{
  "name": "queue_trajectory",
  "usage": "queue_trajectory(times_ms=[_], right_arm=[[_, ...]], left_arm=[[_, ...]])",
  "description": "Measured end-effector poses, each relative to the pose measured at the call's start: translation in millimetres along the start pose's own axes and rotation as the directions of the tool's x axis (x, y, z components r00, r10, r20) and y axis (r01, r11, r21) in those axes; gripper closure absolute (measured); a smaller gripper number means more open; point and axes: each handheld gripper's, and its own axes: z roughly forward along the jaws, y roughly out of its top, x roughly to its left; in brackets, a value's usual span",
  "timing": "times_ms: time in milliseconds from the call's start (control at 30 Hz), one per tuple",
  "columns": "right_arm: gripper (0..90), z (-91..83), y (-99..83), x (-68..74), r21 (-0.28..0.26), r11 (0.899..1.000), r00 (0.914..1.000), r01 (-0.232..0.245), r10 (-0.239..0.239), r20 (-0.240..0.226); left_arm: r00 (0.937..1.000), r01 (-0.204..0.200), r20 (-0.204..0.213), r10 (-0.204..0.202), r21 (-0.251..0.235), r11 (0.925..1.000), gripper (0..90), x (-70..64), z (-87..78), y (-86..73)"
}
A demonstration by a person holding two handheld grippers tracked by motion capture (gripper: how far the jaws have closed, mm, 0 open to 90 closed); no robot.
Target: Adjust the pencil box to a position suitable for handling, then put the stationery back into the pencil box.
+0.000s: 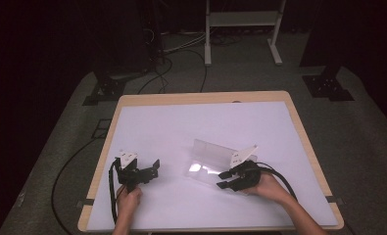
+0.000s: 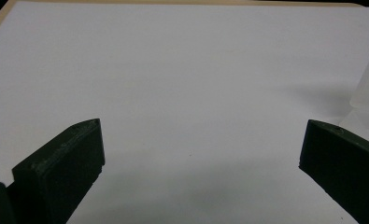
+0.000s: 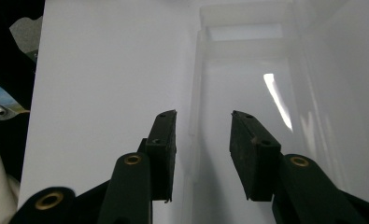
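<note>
- Two hand-held tongs work over one white-covered bench, whose bare sheet leaves room to turn things.
- Near the bench's front right lies a clear plastic case, opened like a book with one leaf raised and the other flat, probably so its inside can be reached.
- Right tongs sit at the case's near edge with jaws moderately apart and its rim between them, seemingly lined up to pinch that wall; nothing is clamped.
- Left tongs wait left of the case, well apart from it, jaws spread wide and empty, probably ready to steady it.
</note>
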Motion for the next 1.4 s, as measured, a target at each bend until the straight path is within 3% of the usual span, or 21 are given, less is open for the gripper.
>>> queue_trajectory(times_ms=[333,733,1000,1400], right_arm=[[54.0,-28.5,-1.4,-7.2,-0.052,0.998,0.9983,-0.037,0.039,0.042],[48.7,-50.7,-9.9,-3.1,-0.084,0.995,0.9953,-0.049,0.055,0.080],[44.2,-74.4,-24.6,-1.0,-0.128,0.988,0.9894,-0.090,0.103,0.102],[39.5,-93.2,-47.0,8.3,-0.175,0.978,0.9794,-0.109,0.136,0.150]], left_arm=[[1.0000,-0.002,0.003,0.002,-0.002,1.0000,0.0,0.3,0.1,0.1],[0.9999,-0.009,0.005,0.009,-0.004,1.0000,0.0,-0.6,-0.5,-0.3],[0.9999,-0.014,0.007,0.014,-0.006,0.9999,0.0,-1.0,-0.1,-0.2],[0.9996,-0.027,0.006,0.027,-0.002,0.9996,0.0,-1.7,-0.1,-0.2]])
